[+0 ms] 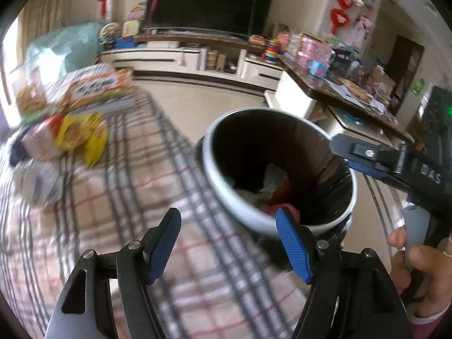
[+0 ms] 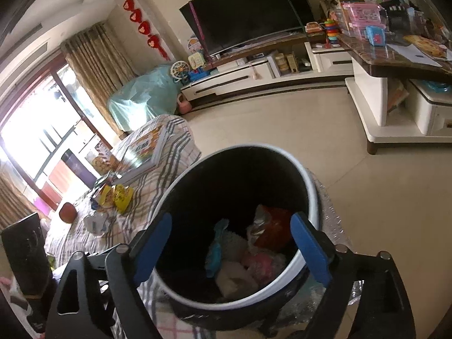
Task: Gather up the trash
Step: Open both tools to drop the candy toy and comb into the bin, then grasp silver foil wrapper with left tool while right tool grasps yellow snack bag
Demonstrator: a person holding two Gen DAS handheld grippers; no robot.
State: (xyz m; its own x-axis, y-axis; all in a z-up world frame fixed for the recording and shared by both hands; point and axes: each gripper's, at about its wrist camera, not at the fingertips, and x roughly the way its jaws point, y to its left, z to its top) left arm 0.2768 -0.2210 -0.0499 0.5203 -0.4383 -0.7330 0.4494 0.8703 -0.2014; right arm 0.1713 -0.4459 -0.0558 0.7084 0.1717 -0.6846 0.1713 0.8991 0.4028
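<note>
Black-lined trash bin (image 2: 240, 226) sits beside the plaid-covered bed (image 1: 127, 197) so both empty, wide-open grippers, left gripper (image 1: 228, 247) and right gripper (image 2: 231, 245), can drop wrappers (image 1: 82, 134) in.

left gripper (image 1: 229, 244): black angular frame with triangular cut-outs, round silver screw heads at the joints.
left gripper fingers (image 1: 165, 244): flat blue pads with a fine ribbed texture, on black carriers.
right gripper (image 2: 231, 247): same black frame, silver screw heads, smooth-looking blue pads.
right gripper, side on (image 1: 395, 162): black body, blue pad edge, white lettering "DAS".
right hand (image 1: 409, 262): bare skin, fingers, pinkish sleeve cuff.
</note>
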